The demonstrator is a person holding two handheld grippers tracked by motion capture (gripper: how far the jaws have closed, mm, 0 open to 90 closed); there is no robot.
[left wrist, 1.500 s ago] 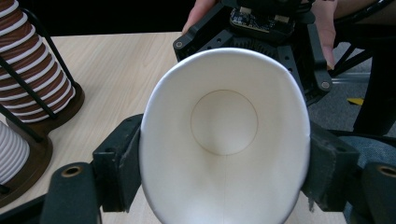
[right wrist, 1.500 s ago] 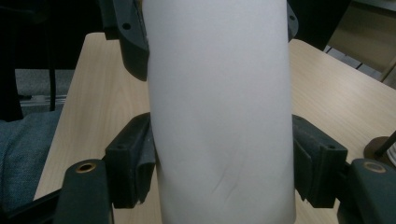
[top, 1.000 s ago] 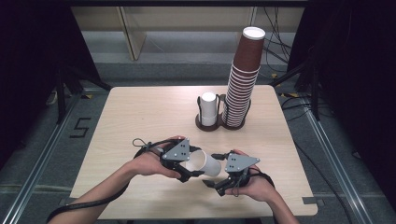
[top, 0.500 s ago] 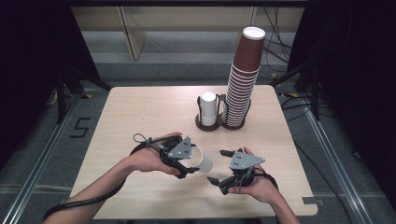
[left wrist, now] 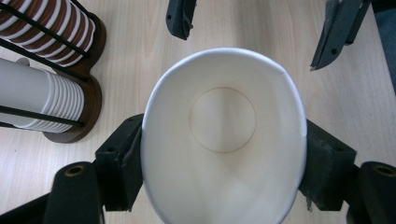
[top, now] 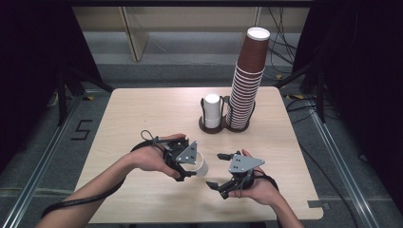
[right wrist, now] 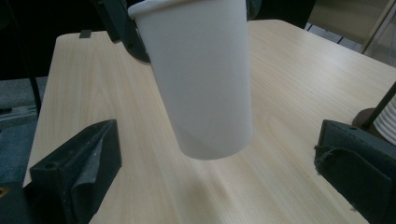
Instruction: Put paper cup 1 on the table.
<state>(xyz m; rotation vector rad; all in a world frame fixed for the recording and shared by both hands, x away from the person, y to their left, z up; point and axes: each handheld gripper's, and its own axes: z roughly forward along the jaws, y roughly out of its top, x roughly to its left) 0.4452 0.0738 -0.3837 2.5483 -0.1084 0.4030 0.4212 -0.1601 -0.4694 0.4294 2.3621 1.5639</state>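
Observation:
A white paper cup [top: 200,166] lies on its side just above the table, with my left gripper [top: 190,168] shut on it near the rim. In the left gripper view the cup [left wrist: 223,140] is squeezed into an oval between the pads of that gripper [left wrist: 224,161]. My right gripper [top: 216,171] faces the cup's base from the right, its jaws spread wide and touching nothing. They have just opened wide and eased in slightly. In the right gripper view the cup [right wrist: 201,79] hangs ahead of the right gripper [right wrist: 219,186]. Its two jaw tips also appear beyond the cup, where the right gripper [left wrist: 257,28] faces the left one.
A dark two-slot holder [top: 214,127] stands at the table's far middle with a tall stack of brown cups [top: 247,80] and a short stack of white cups [top: 212,110]. The wooden table [top: 142,114] has bare room to the left. Cables trail from both hands.
The right gripper's jaws have spread off the cup's base. The left gripper has drawn the cup a little to the left, leaving a gap between the two grippers.

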